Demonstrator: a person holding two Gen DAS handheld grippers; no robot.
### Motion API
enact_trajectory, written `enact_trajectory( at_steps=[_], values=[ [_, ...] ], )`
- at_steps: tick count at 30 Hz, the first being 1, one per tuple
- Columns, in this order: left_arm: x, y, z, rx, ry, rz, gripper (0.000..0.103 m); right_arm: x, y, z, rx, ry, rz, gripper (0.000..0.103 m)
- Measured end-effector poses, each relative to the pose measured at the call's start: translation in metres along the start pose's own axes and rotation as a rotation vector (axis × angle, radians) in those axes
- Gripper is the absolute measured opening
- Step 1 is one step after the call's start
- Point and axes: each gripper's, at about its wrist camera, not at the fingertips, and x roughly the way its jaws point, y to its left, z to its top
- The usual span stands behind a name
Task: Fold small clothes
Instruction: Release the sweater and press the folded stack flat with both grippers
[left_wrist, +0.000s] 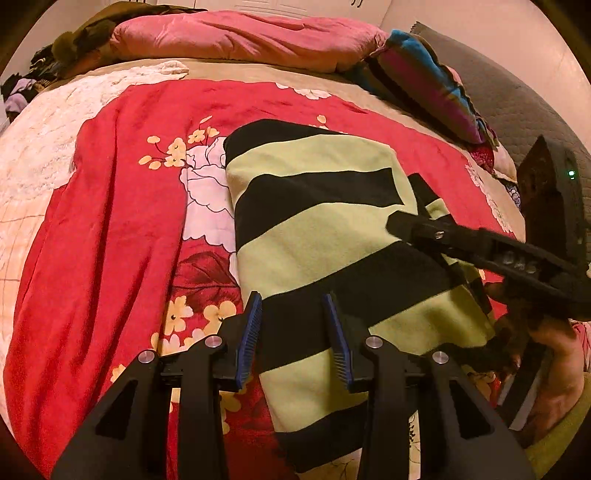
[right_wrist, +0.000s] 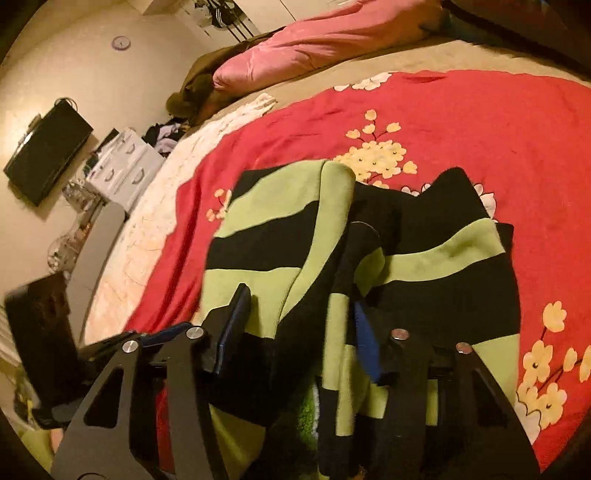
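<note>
A small garment with wide black and light-green stripes (left_wrist: 325, 229) lies on a red flowered blanket (left_wrist: 110, 221). Its right side is folded over the middle. My left gripper (left_wrist: 293, 306) is open, its blue pads just above the garment's near left part, holding nothing. My right gripper (left_wrist: 397, 223) reaches in from the right over the garment's right side. In the right wrist view the right gripper (right_wrist: 299, 306) is open, with the garment (right_wrist: 436, 258) bunched and blurred between and beyond its jaws.
A pink quilt (left_wrist: 240, 37) and a blue and magenta striped blanket (left_wrist: 424, 74) lie at the bed's far edge. A grey headboard (left_wrist: 517, 103) stands at the right. A wall TV (right_wrist: 44, 151), boxes (right_wrist: 125, 166) and clutter lie left of the bed.
</note>
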Motion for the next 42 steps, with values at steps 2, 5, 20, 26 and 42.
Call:
enact_trajectory(
  at_steps=[2, 5, 20, 26, 42],
  values=[
    [0.000, 0.000, -0.002, 0.001, 0.001, 0.004, 0.035, -0.002, 0.007, -0.002, -0.056, -0.011, -0.015, 0.027],
    [-0.002, -0.001, -0.003, -0.007, -0.003, 0.004, 0.035, -0.013, 0.017, 0.001, -0.097, -0.054, 0.009, 0.018],
    [-0.023, -0.053, 0.004, 0.059, -0.037, -0.123, 0.056, -0.081, -0.014, 0.011, -0.082, -0.124, -0.079, 0.011],
    [-0.007, -0.066, -0.006, 0.116, 0.002, -0.088, 0.062, -0.056, -0.048, 0.004, -0.031, -0.057, -0.190, 0.011],
    [-0.002, -0.067, -0.010, 0.129, 0.025, -0.060, 0.066, -0.096, -0.032, 0.011, -0.071, -0.154, -0.142, 0.033]
  ],
)
